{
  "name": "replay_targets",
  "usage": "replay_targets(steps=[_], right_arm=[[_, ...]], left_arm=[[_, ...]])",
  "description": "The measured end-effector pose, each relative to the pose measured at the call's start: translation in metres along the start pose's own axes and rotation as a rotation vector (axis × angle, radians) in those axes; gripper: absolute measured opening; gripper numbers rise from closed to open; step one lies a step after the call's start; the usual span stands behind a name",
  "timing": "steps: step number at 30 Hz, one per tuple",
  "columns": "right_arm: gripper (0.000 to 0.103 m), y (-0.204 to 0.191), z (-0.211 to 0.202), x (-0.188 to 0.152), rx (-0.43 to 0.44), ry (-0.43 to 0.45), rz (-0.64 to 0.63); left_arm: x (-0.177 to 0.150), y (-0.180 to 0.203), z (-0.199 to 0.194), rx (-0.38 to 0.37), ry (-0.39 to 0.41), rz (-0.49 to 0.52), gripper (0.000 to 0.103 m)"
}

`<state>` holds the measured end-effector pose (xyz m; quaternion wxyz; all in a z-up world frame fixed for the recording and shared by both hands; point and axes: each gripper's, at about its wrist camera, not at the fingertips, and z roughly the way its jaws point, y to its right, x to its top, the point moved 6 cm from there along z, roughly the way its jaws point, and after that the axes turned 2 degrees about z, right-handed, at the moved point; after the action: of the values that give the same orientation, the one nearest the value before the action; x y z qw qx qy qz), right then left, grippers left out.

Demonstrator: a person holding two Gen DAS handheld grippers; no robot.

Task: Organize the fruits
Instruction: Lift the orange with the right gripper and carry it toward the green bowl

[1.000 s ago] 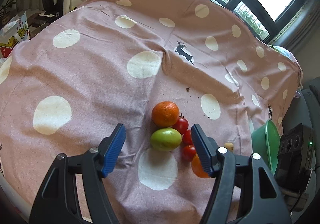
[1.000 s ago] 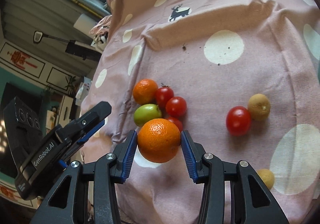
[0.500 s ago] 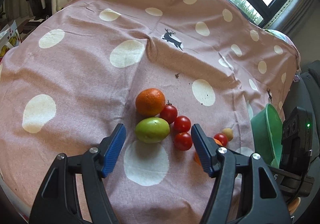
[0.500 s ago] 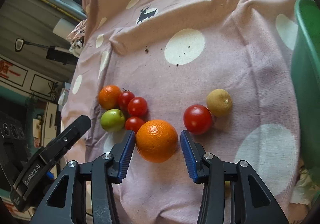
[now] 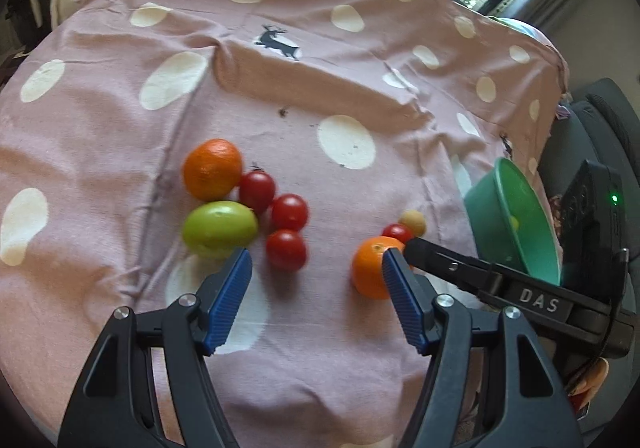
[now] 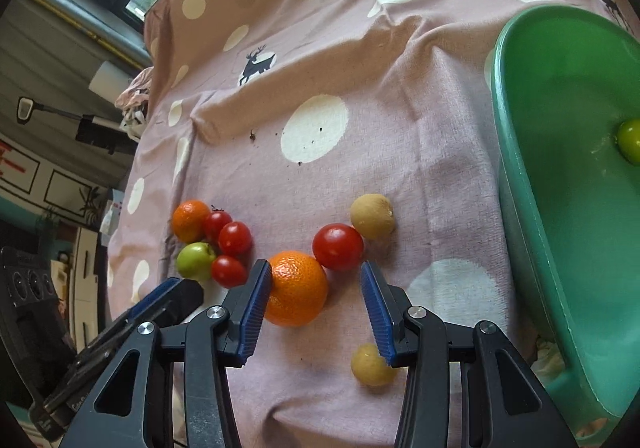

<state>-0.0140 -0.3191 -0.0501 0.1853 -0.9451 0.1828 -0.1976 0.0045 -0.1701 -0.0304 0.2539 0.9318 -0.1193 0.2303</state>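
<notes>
A large orange (image 6: 295, 288) lies on the pink dotted cloth (image 6: 360, 60) between the fingers of my right gripper (image 6: 312, 308), which is open; the orange rests against its left pad. It also shows in the left wrist view (image 5: 370, 268). Beside it lie a red tomato (image 6: 338, 247) and two small tan fruits (image 6: 372, 216) (image 6: 370, 365). To the left a second orange (image 5: 212, 168), a green fruit (image 5: 219, 228) and three small tomatoes (image 5: 289, 212) cluster. My left gripper (image 5: 316, 300) is open and empty above the cloth.
A green plastic basin (image 6: 560, 176) stands at the right with one green fruit (image 6: 630, 140) inside; it also shows in the left wrist view (image 5: 516, 216). The cloth is wrinkled with a fold across the middle. Windows lie behind the table.
My right gripper lowered the large orange onto the cloth beside the red tomato and opened, letting it go. Both grippers shifted right, bringing the green basin into view.
</notes>
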Motion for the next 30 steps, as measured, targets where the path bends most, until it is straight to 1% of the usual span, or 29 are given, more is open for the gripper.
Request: replay_targets(steps=[3,6,10,13,17,23,25,30], right_arm=[[0.046,0.001,-0.003,-0.001,-0.009,-0.002,-0.004],[0.046,0.001,-0.009,0.000,-0.003,0.019,0.002],[0.046,0.001,-0.013,0.002,0.036,0.033,0.019],[0.047,-0.002,-0.009,0.001,0.049,0.022,0.019],[0.047,-0.006,0.000,-0.002,0.038,-0.011,0.012],[0.047,-0.007,0.005,-0.004,0.021,-0.029,0.003],[0.047,-0.006,0.006,-0.005,0.018,-0.038,0.007],[0.047,-0.004,0.011,-0.006,0.009,-0.056,0.010]], left_arm=[[-0.004,0.012,0.005,-0.025,-0.013,0.033,0.066],[-0.009,0.021,0.014,-0.039,-0.049,0.055,0.054],[-0.014,0.030,0.024,-0.051,-0.074,0.083,0.048],[-0.017,0.035,0.029,-0.076,-0.089,0.085,0.048],[-0.022,0.041,0.036,-0.110,-0.121,0.080,0.048],[-0.027,0.048,0.044,-0.102,-0.141,0.094,0.048],[-0.027,0.049,0.046,-0.100,-0.142,0.098,0.046],[-0.026,0.048,0.048,-0.112,-0.136,0.080,0.045]])
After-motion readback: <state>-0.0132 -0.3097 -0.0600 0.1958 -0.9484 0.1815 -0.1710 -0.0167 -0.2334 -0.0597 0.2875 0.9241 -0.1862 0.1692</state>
